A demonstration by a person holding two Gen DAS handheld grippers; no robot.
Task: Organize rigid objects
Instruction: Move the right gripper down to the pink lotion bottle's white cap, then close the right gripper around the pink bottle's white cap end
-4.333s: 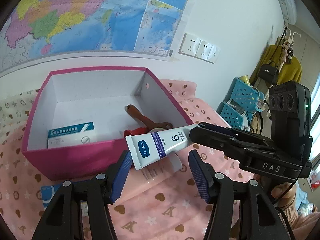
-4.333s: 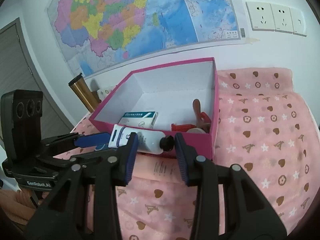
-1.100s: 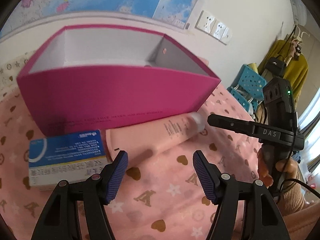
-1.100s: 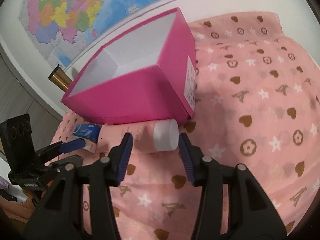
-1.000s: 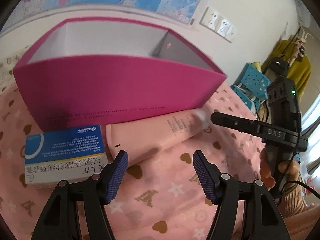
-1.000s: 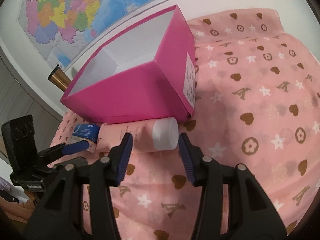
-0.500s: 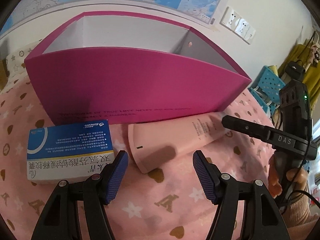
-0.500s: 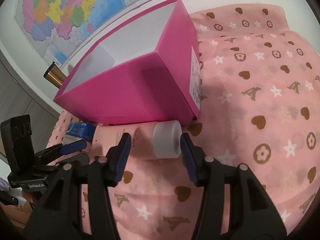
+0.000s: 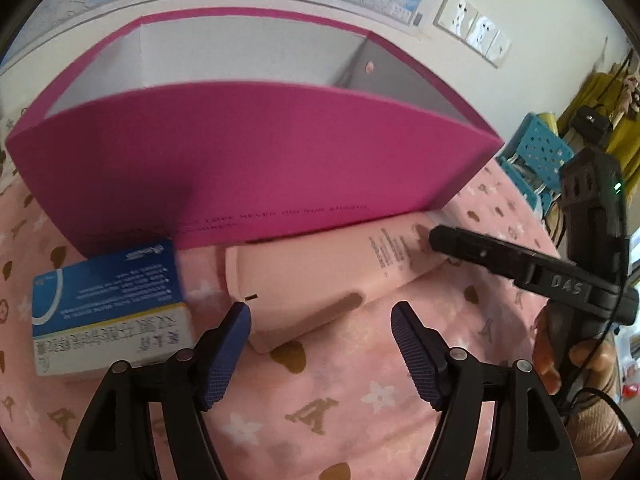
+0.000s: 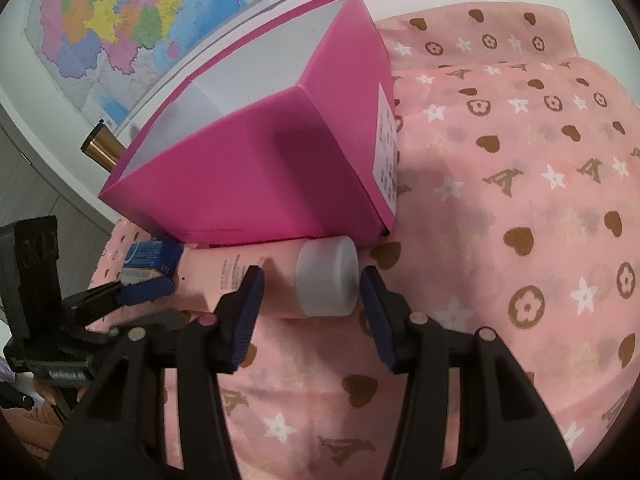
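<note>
A pink tube (image 9: 320, 280) with a white cap (image 10: 327, 278) lies on the pink cloth against the front wall of the magenta box (image 9: 256, 172). My left gripper (image 9: 320, 320) is open, its jaws on either side of the tube's flat end. My right gripper (image 10: 312, 286) is open, its jaws on either side of the cap end, apart from it. A blue and white carton (image 9: 112, 304) lies left of the tube; it also shows in the right wrist view (image 10: 150, 258). The box's contents are hidden.
The box (image 10: 256, 168) stands against the wall under a map (image 10: 120, 20). A brass-coloured cylinder (image 10: 100, 146) stands behind its left corner. Blue baskets (image 9: 536, 156) and hanging clothes are off the table at right. The patterned cloth (image 10: 520, 200) spreads right of the box.
Both grippers have come down and closer to the pink tube; the white tube held 4.3 s ago is gone from the right gripper. In the last second both edged forward around the tube's ends.
</note>
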